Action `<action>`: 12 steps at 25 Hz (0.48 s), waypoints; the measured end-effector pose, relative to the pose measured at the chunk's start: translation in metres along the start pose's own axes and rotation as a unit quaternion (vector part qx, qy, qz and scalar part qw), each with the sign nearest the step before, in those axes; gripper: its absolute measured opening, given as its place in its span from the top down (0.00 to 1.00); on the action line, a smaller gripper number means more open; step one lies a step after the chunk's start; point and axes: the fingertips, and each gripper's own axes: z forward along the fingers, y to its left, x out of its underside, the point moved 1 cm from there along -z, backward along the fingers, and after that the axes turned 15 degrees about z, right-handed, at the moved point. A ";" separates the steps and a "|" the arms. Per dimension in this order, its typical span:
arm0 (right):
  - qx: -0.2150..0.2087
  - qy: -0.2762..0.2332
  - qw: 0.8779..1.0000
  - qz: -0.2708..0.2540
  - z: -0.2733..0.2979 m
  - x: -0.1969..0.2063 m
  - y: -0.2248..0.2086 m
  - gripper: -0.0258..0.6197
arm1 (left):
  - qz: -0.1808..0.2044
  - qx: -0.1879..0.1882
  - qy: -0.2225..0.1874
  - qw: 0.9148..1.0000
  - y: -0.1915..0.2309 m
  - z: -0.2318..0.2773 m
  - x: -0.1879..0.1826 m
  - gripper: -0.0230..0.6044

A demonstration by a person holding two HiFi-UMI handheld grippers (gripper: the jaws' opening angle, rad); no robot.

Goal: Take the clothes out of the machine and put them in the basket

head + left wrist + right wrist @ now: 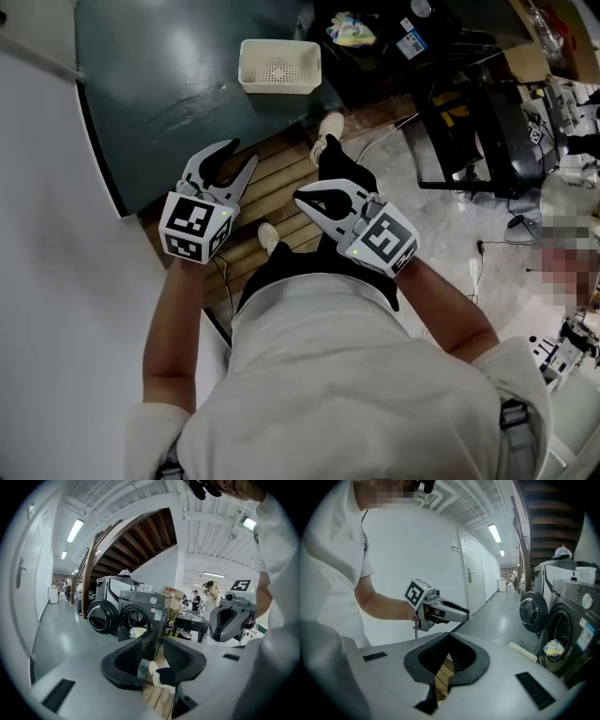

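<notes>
Left hand-held gripper (244, 153) empty, jaws apart — clothes (138, 631) lie in the machine (151, 603).

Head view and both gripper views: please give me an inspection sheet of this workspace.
Surface: wooden slat flooring underfoot, beside grey painted floor.
Job's things: white perforated plastic basket, empty; dark grey front-loading washing machine, door open, pale clothes in the drum.
Clutter: black metal stand, brown cardboard box.
Grippers: left gripper open, empty; right gripper tips together, empty.
Cables: white cable across the concrete floor.
Surroundings: wooden staircase; people in the background.
</notes>
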 end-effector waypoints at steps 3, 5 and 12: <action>-0.004 -0.013 1.000 0.013 0.016 0.001 -0.037 0.96 | 0.002 0.015 0.016 1.000 0.012 0.035 0.003 0.74; -0.004 -0.018 0.999 0.029 0.026 0.003 -0.063 0.96 | 0.004 0.025 0.024 0.999 0.019 0.064 0.006 0.73; -0.013 -0.025 0.998 0.064 0.077 0.017 -0.154 0.96 | 0.030 0.090 0.019 0.995 0.058 0.194 0.009 0.74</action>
